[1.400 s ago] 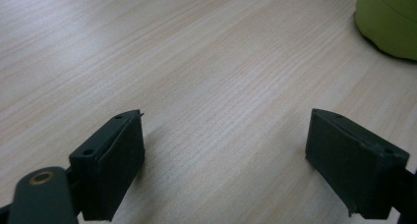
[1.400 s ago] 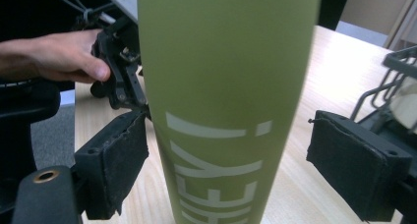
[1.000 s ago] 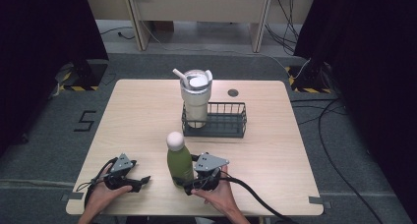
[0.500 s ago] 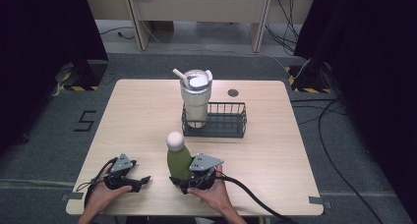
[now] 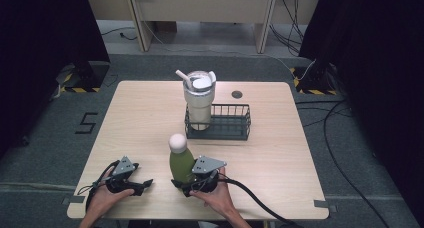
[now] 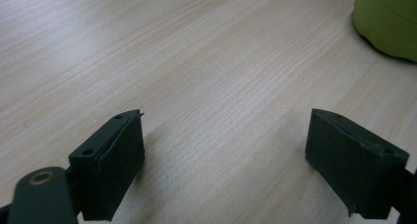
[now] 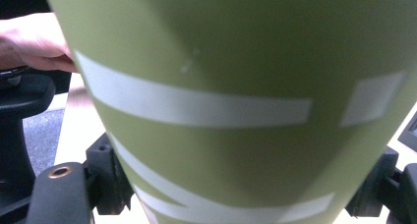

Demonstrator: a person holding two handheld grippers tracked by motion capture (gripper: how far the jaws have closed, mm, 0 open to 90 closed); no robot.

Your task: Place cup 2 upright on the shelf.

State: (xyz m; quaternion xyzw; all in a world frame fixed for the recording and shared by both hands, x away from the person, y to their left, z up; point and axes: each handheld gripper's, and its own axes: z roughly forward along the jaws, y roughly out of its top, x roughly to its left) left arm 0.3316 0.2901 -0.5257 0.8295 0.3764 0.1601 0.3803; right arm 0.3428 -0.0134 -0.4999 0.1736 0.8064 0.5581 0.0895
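A green bottle [image 5: 181,163] with a white round cap stands upright near the table's front edge. My right gripper [image 5: 183,184] is at its base. In the right gripper view the bottle [image 7: 236,86] with its white stripes sits between the jaws, whose pads press on both sides. Those jaws have just been closing on the bottle. My left gripper [image 5: 145,184] rests low on the table to the bottle's left. It is open [image 6: 226,160] with bare wood between its pads, and the bottle's base [image 6: 388,22] lies ahead to the right.
A cream tumbler [image 5: 198,103] with lid and straw stands in the left end of a black wire basket [image 5: 225,133] at mid table. A small dark disc [image 5: 237,94] lies behind the basket. The wooden table [image 5: 140,123] has bare wood at left and right.
The right gripper has edged in around the bottle's base and its jaws have closed on it. The left gripper has stayed put.
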